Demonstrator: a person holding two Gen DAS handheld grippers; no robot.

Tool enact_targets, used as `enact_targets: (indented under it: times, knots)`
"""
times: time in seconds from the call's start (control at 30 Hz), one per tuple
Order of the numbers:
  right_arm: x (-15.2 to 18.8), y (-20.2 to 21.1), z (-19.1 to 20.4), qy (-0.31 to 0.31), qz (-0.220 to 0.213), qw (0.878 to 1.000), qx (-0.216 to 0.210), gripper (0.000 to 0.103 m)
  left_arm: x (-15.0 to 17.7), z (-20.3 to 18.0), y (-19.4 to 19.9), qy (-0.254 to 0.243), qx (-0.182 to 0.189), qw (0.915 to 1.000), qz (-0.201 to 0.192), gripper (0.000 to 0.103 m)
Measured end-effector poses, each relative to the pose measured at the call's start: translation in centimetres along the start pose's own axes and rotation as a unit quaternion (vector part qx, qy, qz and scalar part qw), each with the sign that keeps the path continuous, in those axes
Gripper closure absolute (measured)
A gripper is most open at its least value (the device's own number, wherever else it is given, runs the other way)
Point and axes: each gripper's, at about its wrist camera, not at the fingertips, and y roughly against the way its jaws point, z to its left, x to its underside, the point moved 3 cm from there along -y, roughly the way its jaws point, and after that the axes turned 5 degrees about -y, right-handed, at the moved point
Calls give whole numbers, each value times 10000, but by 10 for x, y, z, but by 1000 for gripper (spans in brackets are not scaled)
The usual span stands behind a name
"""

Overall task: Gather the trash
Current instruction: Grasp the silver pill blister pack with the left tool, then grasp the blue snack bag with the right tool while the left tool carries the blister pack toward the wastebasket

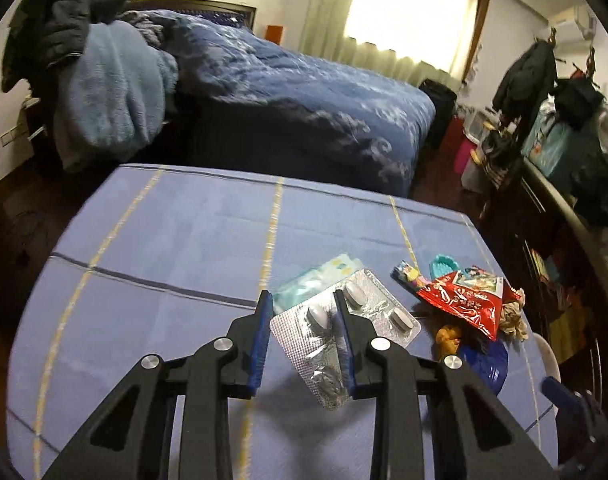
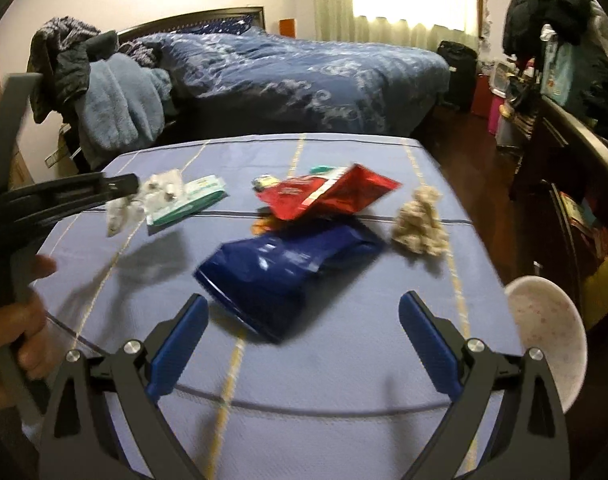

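My left gripper [image 1: 302, 300] is shut on a silver pill blister pack [image 1: 324, 344] and holds it above the blue table [image 1: 164, 240]; from the right wrist view it is at the left [image 2: 134, 188] with the blister pack [image 2: 120, 208] hanging from it. A tissue packet [image 1: 320, 276] lies under it. A red snack bag [image 1: 464, 296], a dark blue bag [image 2: 280, 268] and a crumpled paper wad [image 2: 418, 220] lie on the table. My right gripper [image 2: 304, 308] is open just short of the blue bag.
A white bowl [image 2: 544, 332] sits at the table's right edge. A small teal item [image 1: 444, 266] and a candy wrapper [image 1: 408, 276] lie behind the red bag. A bed [image 2: 304, 72] stands beyond the table. A cluttered dark cabinet [image 2: 564, 152] is on the right.
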Motion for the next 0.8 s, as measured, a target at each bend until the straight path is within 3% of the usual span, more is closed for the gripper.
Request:
enact_targets:
  times: [0.23, 0.27, 0.33, 0.43, 0.8]
  knots:
    - [-15, -46, 26, -104, 400, 9991, 82, 8, 4, 13, 23, 10, -4, 9999, -161, 73]
    - [-16, -49, 27, -109, 414, 9990, 84, 14, 4, 14, 25, -25, -21, 9998, -184, 73]
    - [-14, -55, 29, -111, 559, 9984, 58, 59, 5, 15, 29, -68, -38, 9998, -209, 73]
    - [-9, -50, 26, -159, 524, 9985, -92, 75, 7, 16, 32, -85, 5, 9997, -229, 73]
    - [14, 13, -4, -273, 212, 9987, -387, 79, 19, -7, 53, -203, 271, 9989, -316, 73]
